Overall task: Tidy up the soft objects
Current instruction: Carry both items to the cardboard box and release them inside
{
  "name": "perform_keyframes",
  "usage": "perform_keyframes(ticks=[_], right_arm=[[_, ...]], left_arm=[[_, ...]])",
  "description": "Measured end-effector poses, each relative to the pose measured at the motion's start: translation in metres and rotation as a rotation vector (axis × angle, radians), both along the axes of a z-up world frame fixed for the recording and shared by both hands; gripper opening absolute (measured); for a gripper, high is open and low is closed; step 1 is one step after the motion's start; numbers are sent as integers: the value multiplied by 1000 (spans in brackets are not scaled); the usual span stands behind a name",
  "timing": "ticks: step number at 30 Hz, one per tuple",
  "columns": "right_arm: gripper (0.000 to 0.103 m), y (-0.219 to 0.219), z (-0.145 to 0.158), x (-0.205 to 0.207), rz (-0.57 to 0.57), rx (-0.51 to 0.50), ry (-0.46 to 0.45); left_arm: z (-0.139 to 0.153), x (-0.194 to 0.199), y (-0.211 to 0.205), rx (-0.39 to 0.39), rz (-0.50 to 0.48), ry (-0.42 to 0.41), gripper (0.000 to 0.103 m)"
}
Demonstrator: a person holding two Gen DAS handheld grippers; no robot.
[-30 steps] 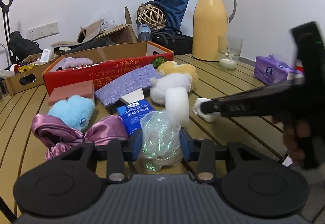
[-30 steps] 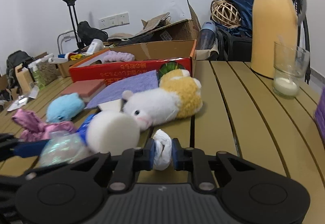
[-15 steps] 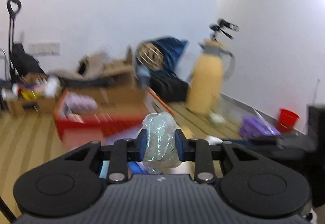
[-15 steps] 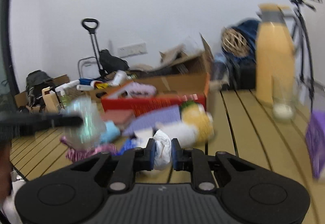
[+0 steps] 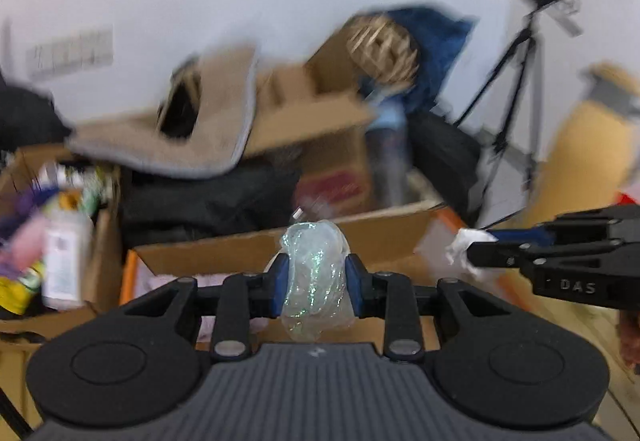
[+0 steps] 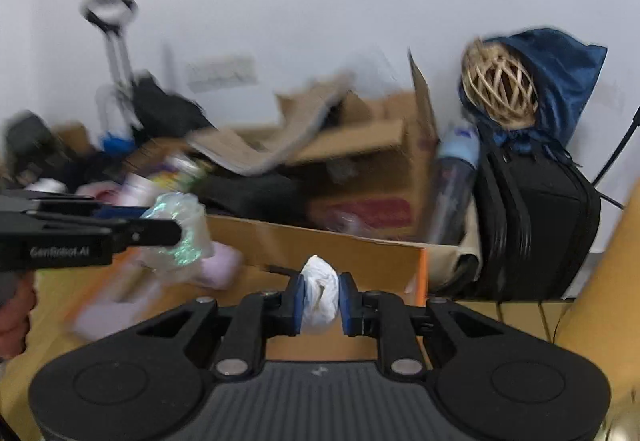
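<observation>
- We find the left gripper [image 5: 313,279] closed down to the width of an iridescent plastic wad [image 5: 314,281], which it pinches between its blue pads.
- We find the right gripper [image 6: 320,303] closed likewise on a crumpled white wad [image 6: 319,301], its jaws narrowly apart.
- In the left wrist view the right gripper enters at 3 o'clock; in the right wrist view the left gripper enters at 9 o'clock.
- Both wads hang above the open cardboard box [image 6: 320,241], orange-edged, at 12 o'clock ahead of each gripper. A lilac soft item [image 6: 220,265] lies inside it.
- The surface is wooden slats [image 5: 592,325], seen at 4 o'clock in the left view.
- Behind the box we note piled cartons [image 6: 360,145], a black case [image 6: 536,225], a wicker ball [image 6: 500,81] in blue cloth, a tripod [image 5: 516,81], and a white wall [image 6: 320,1].
- Much is motion-blurred.
</observation>
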State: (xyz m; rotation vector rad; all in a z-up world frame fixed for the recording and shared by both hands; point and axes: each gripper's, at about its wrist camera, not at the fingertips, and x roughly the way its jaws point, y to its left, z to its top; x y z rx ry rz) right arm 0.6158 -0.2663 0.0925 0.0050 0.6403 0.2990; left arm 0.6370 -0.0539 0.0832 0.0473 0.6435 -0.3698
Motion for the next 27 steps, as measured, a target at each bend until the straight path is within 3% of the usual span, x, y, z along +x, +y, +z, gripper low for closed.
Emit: perform_keyframes(ticks=[4,6,9,13,17,20,27], right_arm=[[23,15,-37,62,-25,-105,84],[23,19,-54,81,-37,-166,107],[40,25,-69,94,-28,-259,136],[75,28,-67,90,-5,-284,95],[75,27,-47,75,-6,-256,42],[75,17,-10,56,15,-195,20],[75,-2,84,-30,17,-205,-91]], left_arm=[[-43,39,-9,109,43,1,48],[-50,50,-5,66,27,72,51],[-50,49,4,-13,57,86,72],[-51,43,-6,38,40,75,73],[-18,26,-5,28,56,25,73],[23,1,-2,50,53,-38,75],[116,-96,19,76,68,-179,80]])
